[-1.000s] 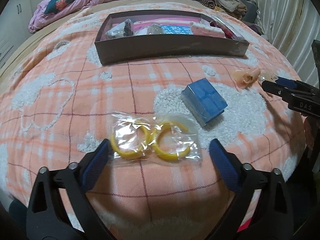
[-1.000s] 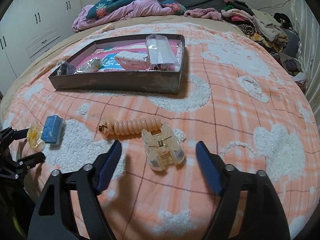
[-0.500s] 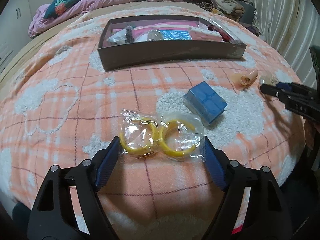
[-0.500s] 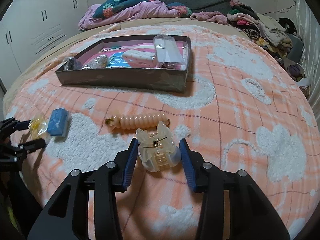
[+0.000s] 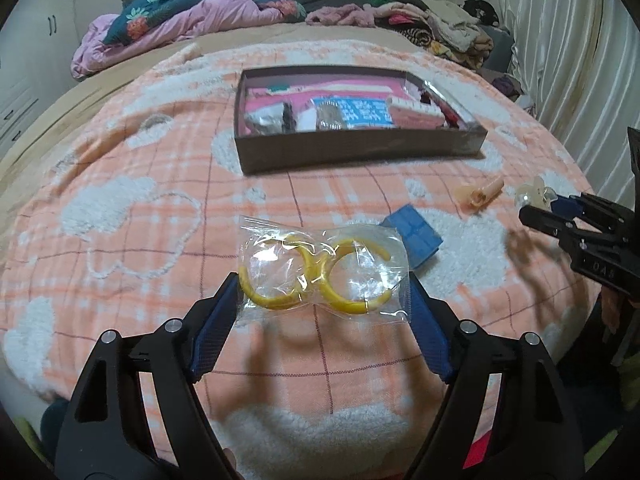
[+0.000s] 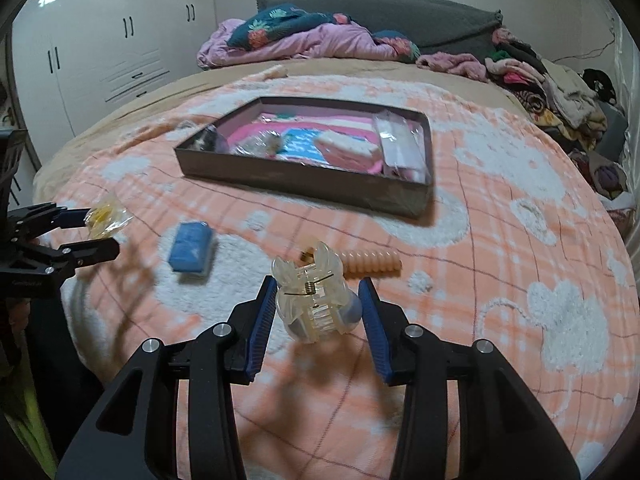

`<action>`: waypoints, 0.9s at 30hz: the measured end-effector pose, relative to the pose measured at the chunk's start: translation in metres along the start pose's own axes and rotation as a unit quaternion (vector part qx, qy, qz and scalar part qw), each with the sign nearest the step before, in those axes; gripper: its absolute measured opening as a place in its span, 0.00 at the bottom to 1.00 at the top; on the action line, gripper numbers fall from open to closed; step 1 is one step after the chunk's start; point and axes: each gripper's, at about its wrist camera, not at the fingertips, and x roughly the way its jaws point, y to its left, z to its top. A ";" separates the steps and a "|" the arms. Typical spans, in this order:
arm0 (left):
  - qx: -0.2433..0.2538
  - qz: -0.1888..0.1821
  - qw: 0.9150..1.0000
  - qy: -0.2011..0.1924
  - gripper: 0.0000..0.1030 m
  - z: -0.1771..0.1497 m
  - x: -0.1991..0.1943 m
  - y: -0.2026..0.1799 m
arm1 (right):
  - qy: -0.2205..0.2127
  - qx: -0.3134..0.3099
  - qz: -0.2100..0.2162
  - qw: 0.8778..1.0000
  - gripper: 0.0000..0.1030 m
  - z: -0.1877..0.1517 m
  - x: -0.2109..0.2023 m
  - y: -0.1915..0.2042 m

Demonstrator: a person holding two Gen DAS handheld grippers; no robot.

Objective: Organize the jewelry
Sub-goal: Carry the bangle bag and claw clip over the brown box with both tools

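Note:
My left gripper (image 5: 322, 300) is shut on a clear bag of yellow hoop earrings (image 5: 320, 268) and holds it lifted off the blanket; its shadow falls below. My right gripper (image 6: 318, 308) is shut on a clear hair claw clip (image 6: 312, 300), also raised above the bed. A brown jewelry box (image 5: 360, 152) lies further back, with several items inside. A small blue box (image 5: 416, 236) and a peach spiral hair tie (image 6: 370, 264) rest on the blanket. In the left wrist view the right gripper (image 5: 552, 204) shows at the right edge with the clip (image 5: 534, 196).
The orange plaid blanket (image 6: 500, 260) with white fluffy patches covers the bed. Piled clothes (image 6: 540, 80) lie at the far right and a pink quilt (image 6: 300, 40) at the head. White wardrobes (image 6: 100, 60) stand left, a curtain (image 5: 580, 60) right.
Both grippers closed, the left on the earring bag and the right on the claw clip, then lifted them off the blanket. The views rose and the box now sits further in.

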 end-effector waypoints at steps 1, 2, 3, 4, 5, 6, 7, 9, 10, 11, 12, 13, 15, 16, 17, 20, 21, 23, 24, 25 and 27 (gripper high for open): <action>-0.001 0.000 1.000 -0.003 0.70 0.002 -0.003 0.000 | -0.002 -0.001 0.003 1.000 0.39 0.001 -0.001 0.002; -0.002 0.001 1.000 -0.005 0.70 0.003 -0.004 0.001 | -0.005 -0.003 0.007 1.000 0.39 0.003 -0.003 0.005; -0.002 0.001 1.000 -0.008 0.70 0.005 -0.006 0.001 | -0.006 -0.004 0.009 1.000 0.39 0.004 -0.004 0.006; -0.003 0.001 1.000 -0.010 0.70 0.006 -0.007 0.001 | -0.008 -0.006 0.010 1.000 0.39 0.005 -0.005 0.008; -0.003 0.001 1.000 -0.011 0.70 0.007 -0.008 0.001 | -0.010 -0.008 0.013 1.000 0.39 0.006 -0.006 0.011; -0.004 0.001 1.000 -0.013 0.70 0.008 -0.009 0.001 | -0.012 -0.009 0.015 1.000 0.39 0.007 -0.007 0.013; -0.004 0.000 1.000 -0.014 0.70 0.008 -0.010 0.001 | -0.013 -0.011 0.017 1.000 0.39 0.008 -0.008 0.015; -0.005 -0.001 1.000 -0.016 0.70 0.011 -0.011 0.001 | -0.016 -0.012 0.021 1.000 0.39 0.010 -0.009 0.018; -0.006 -0.002 1.000 -0.018 0.70 0.012 -0.011 0.001 | -0.018 -0.012 0.023 0.999 0.39 0.011 -0.010 0.019; -0.005 -0.002 1.000 -0.020 0.70 0.013 -0.011 0.000 | -0.019 -0.011 0.025 0.999 0.39 0.012 -0.011 0.019; -0.005 -0.003 1.000 -0.021 0.70 0.014 -0.012 0.000 | -0.021 -0.009 0.028 0.999 0.39 0.013 -0.012 0.020; -0.006 -0.003 1.000 -0.023 0.70 0.016 -0.013 0.000 | -0.023 -0.008 0.030 0.999 0.39 0.014 -0.013 0.021; -0.006 -0.005 1.000 -0.027 0.70 0.018 -0.014 0.000 | -0.028 -0.005 0.032 0.999 0.39 0.017 -0.016 0.021; -0.006 -0.005 1.000 -0.029 0.70 0.020 -0.014 -0.001 | -0.029 -0.004 0.032 0.999 0.39 0.018 -0.017 0.022; -0.007 -0.006 0.999 -0.031 0.70 0.021 -0.014 -0.001 | -0.030 -0.004 0.032 0.999 0.39 0.019 -0.018 0.021; -0.008 -0.008 0.999 -0.037 0.70 0.027 -0.016 -0.002 | -0.034 -0.001 0.030 0.999 0.39 0.022 -0.020 0.021; -0.007 -0.009 0.999 -0.040 0.70 0.030 -0.016 -0.002 | -0.035 0.000 0.030 0.999 0.39 0.024 -0.020 0.020; -0.006 -0.010 0.999 -0.044 0.70 0.034 -0.017 -0.004 | -0.038 0.005 0.030 0.999 0.39 0.028 -0.022 0.018; -0.006 -0.012 0.999 -0.047 0.70 0.036 -0.018 -0.005 | -0.040 0.006 0.030 0.999 0.39 0.029 -0.022 0.018; -0.006 -0.013 0.999 -0.049 0.70 0.038 -0.019 -0.005 | -0.042 0.008 0.030 0.999 0.39 0.032 -0.023 0.017; -0.005 -0.015 0.999 -0.052 0.70 0.041 -0.019 -0.006 | -0.047 0.011 0.030 0.998 0.39 0.035 -0.025 0.016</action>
